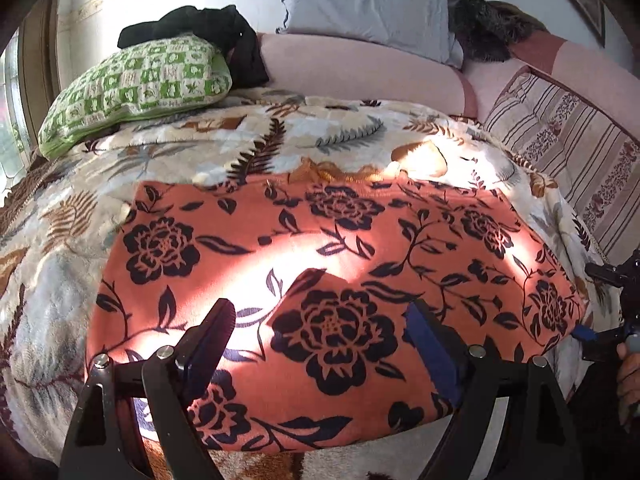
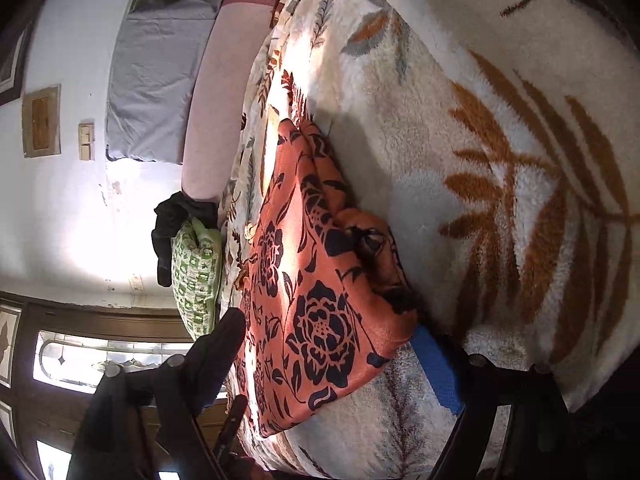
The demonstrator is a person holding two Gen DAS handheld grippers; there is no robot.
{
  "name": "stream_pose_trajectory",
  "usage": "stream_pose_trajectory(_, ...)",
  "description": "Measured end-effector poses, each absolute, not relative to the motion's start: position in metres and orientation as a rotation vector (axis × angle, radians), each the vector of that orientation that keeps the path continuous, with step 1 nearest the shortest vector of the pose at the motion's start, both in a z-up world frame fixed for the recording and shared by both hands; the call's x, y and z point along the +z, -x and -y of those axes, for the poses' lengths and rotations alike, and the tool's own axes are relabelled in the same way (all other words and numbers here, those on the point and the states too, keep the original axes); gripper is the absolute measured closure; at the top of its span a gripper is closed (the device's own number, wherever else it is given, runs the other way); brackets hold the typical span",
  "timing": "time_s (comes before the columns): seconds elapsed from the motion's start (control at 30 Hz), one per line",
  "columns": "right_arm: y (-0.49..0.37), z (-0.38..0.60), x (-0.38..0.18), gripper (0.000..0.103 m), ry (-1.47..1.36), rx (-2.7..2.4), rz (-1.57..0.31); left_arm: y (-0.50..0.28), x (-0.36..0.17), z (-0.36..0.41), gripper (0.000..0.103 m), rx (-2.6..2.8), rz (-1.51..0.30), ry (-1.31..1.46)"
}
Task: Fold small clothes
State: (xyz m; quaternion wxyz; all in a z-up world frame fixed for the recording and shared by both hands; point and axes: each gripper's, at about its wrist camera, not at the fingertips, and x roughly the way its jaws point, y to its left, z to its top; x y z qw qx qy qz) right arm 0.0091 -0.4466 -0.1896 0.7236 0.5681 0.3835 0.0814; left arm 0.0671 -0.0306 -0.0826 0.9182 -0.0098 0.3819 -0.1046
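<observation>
Two grippers frame the orange floral cloth on the bed, and both stand with jaws spread wide, gripping nothing. In the left wrist view the left gripper hangs over the cloth's near edge: one finger sits at 7 o'clock, the other with its blue pad at 5 o'clock, and the flat printed fabric fills the gap between them; whether the pads touch it cannot be told. The near hem runs across 6 o'clock, just above a strip of fleecy leaf-print blanket. At 3 o'clock the right gripper meets the cloth's right corner, a hand behind it. In the right wrist view that corner lies between the right gripper's fingers, close against the blue-padded one at 5 o'clock and clear of the dark one at 7 o'clock; a bunched fold rises along the cloth's edge toward the middle. Blanket lies bare around the cloth at 9, 12 and 3 o'clock. Farther off, a green checked pillow sits at 10 o'clock with a black garment on top, a pink bolster and grey pillow at 12, and a striped cushion at 2.
</observation>
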Motion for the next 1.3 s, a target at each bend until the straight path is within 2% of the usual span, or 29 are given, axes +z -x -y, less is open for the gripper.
stream_pose_trajectory(0.17,-0.009,0.447,-0.185,0.018,-1.238,0.183,-0.843,-0.093,-0.111,0.024,0.015,-0.167,-0.919,0.038)
stream_pose_trajectory(0.4,0.003,0.46,-0.168,0.017,-1.2,0.154,-0.822,-0.082,-0.088,0.025,0.015,-0.196,-0.817,0.039)
stream_pose_trajectory(0.57,-0.005,0.471,-0.137,0.017,-1.049,0.139,-0.817,-0.098,-0.122,0.03,0.015,-0.169,-0.937,-0.005)
stream_pose_trajectory(0.77,-0.062,0.44,-0.095,0.017,-0.945,0.342,-0.81,-0.095,-0.123,0.035,0.013,-0.167,-0.905,-0.048)
stream_pose_trajectory(0.87,-0.104,0.409,-0.104,0.016,-0.979,0.458,-0.863,-0.095,-0.124,0.037,0.012,-0.162,-0.906,-0.062)
stream_pose_trajectory(1.0,-0.15,0.401,-0.155,0.017,-1.049,0.419,-0.986,-0.097,-0.123,0.036,0.011,-0.171,-0.918,-0.059)
stream_pose_trajectory(1.07,-0.152,0.417,-0.176,0.026,-1.115,0.316,-1.006,-0.097,-0.114,0.032,0.011,-0.18,-0.923,-0.033)
stream_pose_trajectory(1.13,-0.148,0.422,-0.167,0.025,-1.109,0.303,-0.989,-0.091,-0.098,0.024,0.011,-0.184,-0.867,0.023)
stream_pose_trajectory(1.2,-0.145,0.417,-0.143,0.016,-0.952,0.233,-0.986,-0.086,-0.086,0.018,0.011,-0.184,-0.812,0.058)
stream_pose_trajectory(1.3,-0.152,0.409,-0.126,0.016,-0.944,0.345,-0.961,-0.096,-0.102,0.016,0.01,-0.158,-0.875,0.042)
